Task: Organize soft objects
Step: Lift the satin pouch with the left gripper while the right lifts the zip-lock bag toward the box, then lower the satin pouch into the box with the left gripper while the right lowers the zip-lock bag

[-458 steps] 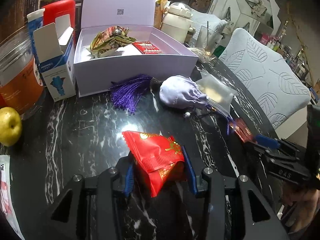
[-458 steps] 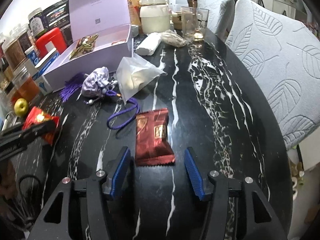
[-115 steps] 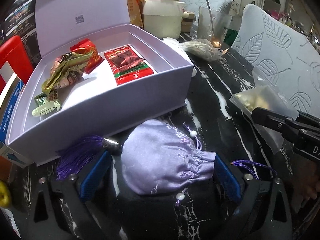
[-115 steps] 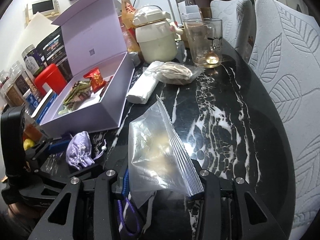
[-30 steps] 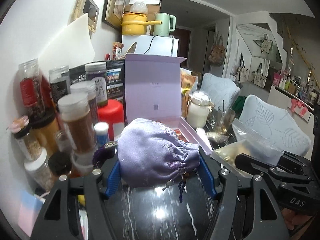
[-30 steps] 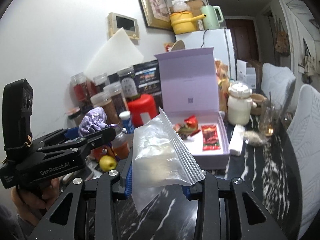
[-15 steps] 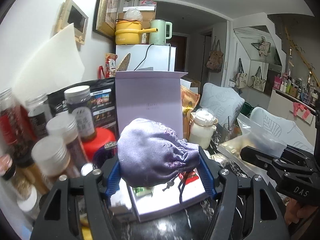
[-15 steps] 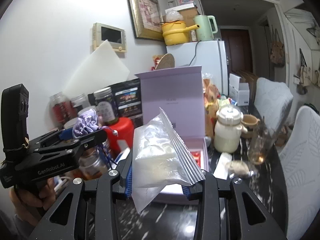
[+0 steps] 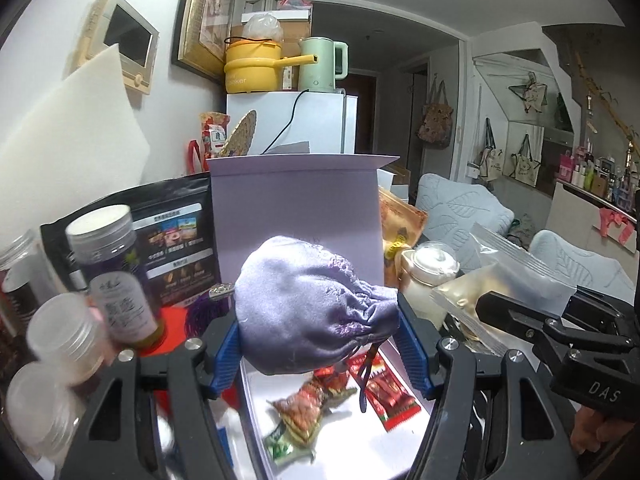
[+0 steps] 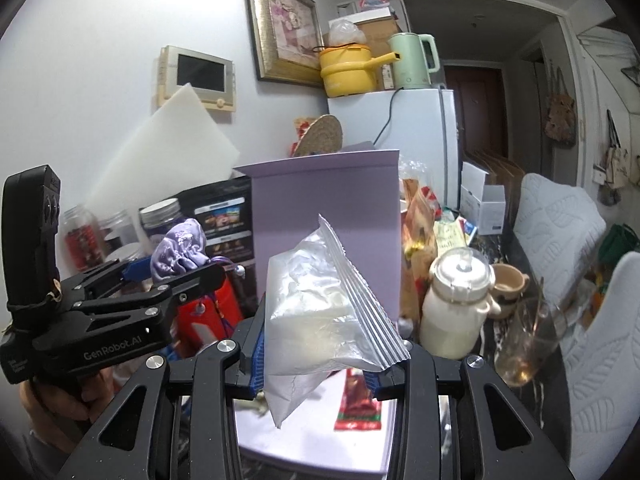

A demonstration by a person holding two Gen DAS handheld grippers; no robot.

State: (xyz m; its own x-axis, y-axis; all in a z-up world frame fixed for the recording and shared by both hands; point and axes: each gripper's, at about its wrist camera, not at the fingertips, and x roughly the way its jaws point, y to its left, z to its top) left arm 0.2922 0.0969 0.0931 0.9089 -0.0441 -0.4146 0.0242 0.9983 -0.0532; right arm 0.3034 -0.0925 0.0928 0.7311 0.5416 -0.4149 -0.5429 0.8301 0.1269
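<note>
Above open box, puffy lilac satin pouch

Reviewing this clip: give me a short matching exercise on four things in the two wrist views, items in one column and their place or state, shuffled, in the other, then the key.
Things:
1. lilac drawstring pouch
2. clear zip bag
3. red snack packet
4. yellow pot

Places or states:
A. on top of the white fridge
B. clamped in the right gripper
C. lying flat inside the open lilac box
D. clamped in the left gripper

Pairs: 1-D, 2-B, 3-C, 4-A
</note>
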